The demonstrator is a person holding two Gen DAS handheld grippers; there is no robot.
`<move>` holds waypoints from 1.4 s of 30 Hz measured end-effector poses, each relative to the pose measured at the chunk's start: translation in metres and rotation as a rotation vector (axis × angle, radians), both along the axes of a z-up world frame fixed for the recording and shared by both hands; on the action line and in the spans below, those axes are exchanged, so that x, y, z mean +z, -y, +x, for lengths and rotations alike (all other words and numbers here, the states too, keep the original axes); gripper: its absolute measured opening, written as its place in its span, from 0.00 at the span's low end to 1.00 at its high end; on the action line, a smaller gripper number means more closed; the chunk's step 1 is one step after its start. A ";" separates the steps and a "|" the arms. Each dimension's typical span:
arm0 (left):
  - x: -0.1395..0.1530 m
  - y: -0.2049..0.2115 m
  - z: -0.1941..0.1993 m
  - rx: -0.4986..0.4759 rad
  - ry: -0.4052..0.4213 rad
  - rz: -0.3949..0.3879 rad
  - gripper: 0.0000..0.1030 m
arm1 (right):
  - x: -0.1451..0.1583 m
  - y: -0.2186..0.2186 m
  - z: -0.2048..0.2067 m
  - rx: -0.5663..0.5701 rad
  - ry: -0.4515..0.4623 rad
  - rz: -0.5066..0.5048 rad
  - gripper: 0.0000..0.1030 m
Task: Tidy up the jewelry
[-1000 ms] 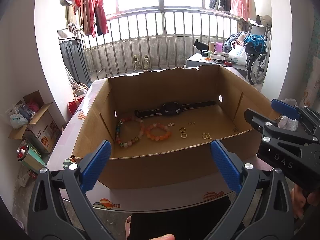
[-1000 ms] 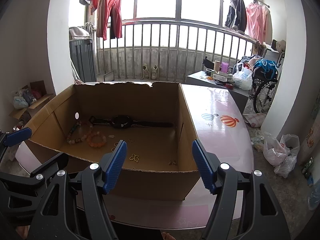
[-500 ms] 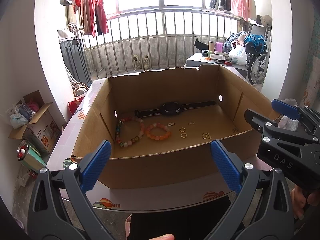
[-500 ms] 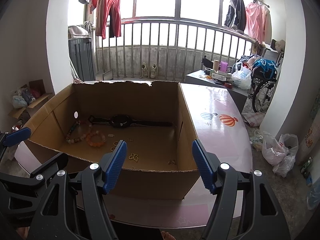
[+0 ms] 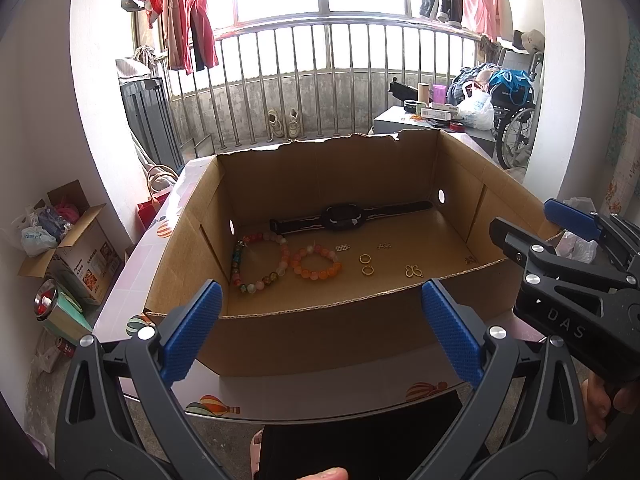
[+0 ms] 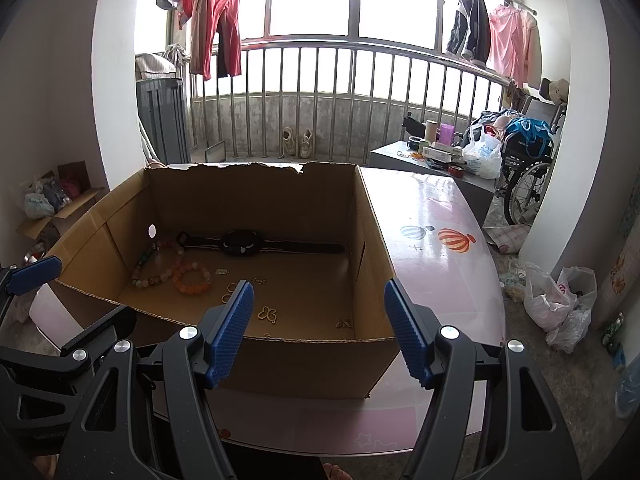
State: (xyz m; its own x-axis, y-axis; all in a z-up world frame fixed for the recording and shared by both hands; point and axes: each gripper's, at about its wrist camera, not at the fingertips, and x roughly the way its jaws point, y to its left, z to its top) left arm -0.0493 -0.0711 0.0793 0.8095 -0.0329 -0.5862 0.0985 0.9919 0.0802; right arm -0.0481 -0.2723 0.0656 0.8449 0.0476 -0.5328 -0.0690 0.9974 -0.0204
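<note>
Both blue-padded black grippers, left (image 5: 320, 332) and right (image 6: 320, 330), hung released before the open brown cardboard box (image 5: 280, 332). Inside lay a black wristwatch (image 5: 344, 218), an orange bead bracelet (image 5: 318, 263) and what looked like small gold rings (image 5: 366, 264).

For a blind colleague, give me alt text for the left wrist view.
An open left gripper hangs before a cardboard box holding a black watch, two bead bracelets, gold rings and small charms. The right gripper shows at right.
</note>
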 end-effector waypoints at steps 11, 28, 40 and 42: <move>0.000 0.001 -0.001 0.002 -0.001 0.000 0.94 | 0.000 -0.001 -0.001 -0.003 -0.001 0.001 0.64; -0.001 0.004 0.001 0.009 -0.028 -0.001 0.94 | 0.002 0.002 0.000 0.003 -0.004 0.002 0.64; 0.001 0.006 0.002 0.026 -0.055 0.006 0.94 | 0.000 0.001 0.000 0.006 -0.010 0.022 0.64; 0.002 0.007 0.002 0.032 -0.061 0.010 0.94 | -0.001 0.001 -0.002 0.017 -0.005 0.020 0.64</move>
